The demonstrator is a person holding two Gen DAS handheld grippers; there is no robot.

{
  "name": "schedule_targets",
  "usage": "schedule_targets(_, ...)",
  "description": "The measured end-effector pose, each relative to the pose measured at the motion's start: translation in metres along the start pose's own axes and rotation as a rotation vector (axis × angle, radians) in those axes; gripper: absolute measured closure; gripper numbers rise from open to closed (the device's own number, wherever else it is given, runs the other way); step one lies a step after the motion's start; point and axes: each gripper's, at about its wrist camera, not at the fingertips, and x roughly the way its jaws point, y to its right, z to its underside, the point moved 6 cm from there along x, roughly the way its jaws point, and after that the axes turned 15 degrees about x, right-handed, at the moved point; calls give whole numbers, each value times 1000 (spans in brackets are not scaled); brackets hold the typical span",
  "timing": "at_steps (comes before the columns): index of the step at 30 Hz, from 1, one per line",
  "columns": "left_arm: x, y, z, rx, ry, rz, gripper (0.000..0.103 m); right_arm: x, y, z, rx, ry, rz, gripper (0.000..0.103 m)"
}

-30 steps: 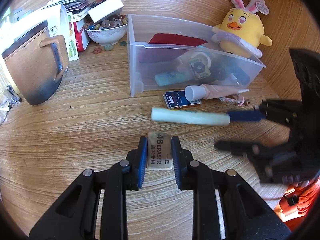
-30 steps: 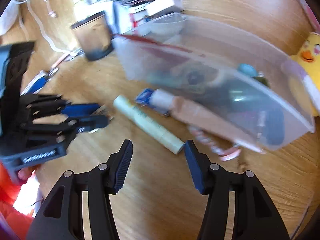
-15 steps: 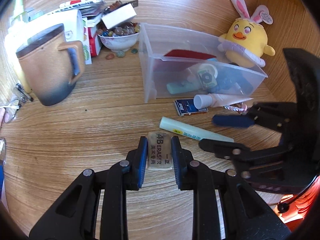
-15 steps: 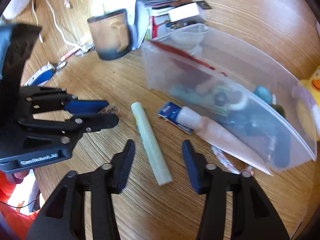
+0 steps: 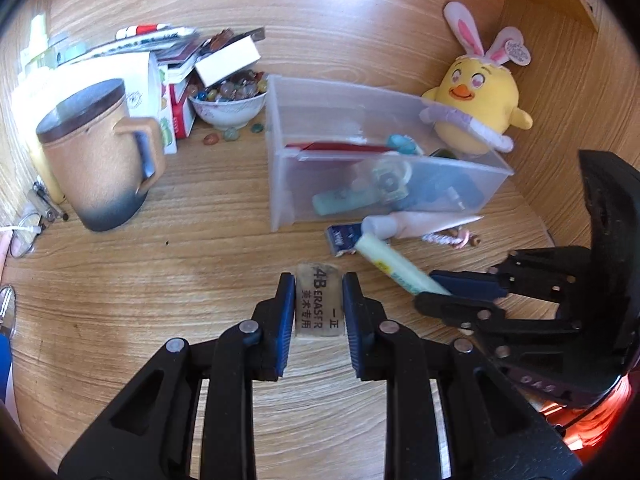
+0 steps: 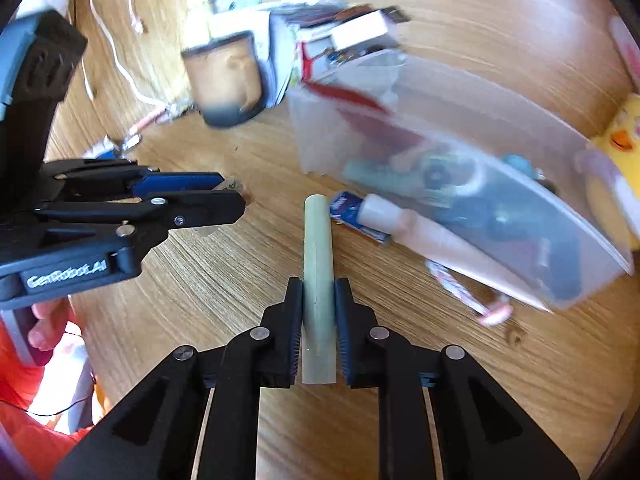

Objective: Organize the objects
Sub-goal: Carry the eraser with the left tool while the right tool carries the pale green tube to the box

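Two items are in hand and neither is stowed yet: the left tool (image 5: 318,308) is clenched on a 4B eraser (image 5: 319,300), and the right tool (image 6: 318,316) has just been closing and now grips a pale green stick (image 6: 317,264) lengthwise between its pads, the stick's far end reaching toward the clear plastic bin (image 5: 280,184) that sits toward the back right of the wooden tabletop (image 5: 192,264). Whether either item has left the tabletop cannot be told for certain. Several things already lie inside the bin, among them a red flat item (image 5: 340,147), a pale green tube (image 5: 340,202) and a tape dispenser (image 5: 390,180), which suggests the sorting is partly done. Left outside, along the bin's front wall, are a pink tube with a white cap (image 5: 416,224), a small blue packet (image 5: 340,238) and a pink-and-white braided cord (image 5: 448,238). A yellow chick plush with rabbit ears (image 5: 476,108) sits behind the bin in the tabletop's far right corner; a brown mug (image 5: 96,160), a bowl of coloured stones (image 5: 228,104) with a few stones spilled beside it, and a stack of boxes and papers (image 5: 168,68) crowd the far left. By these views, the eraser and stick look bound for the bin, with the three loose items in front probably remaining after them
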Motion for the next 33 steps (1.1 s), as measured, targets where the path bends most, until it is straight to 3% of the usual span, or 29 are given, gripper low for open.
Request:
schedule_targets(8,-6,12,-34,19,60,14,80,-53,25,-21,95,146,-5,89)
schedule_targets(16,-14,14,-73,24,129,21,80,-77,51,-56,155,253,11,89)
schedule_targets(26,6,6,-101,24,119,33,80,-85,72,-91,191,306,22,89)
schedule_targets(33,27,-2,-112,24,88,46,80,-64,79,-112,189,277,62,89)
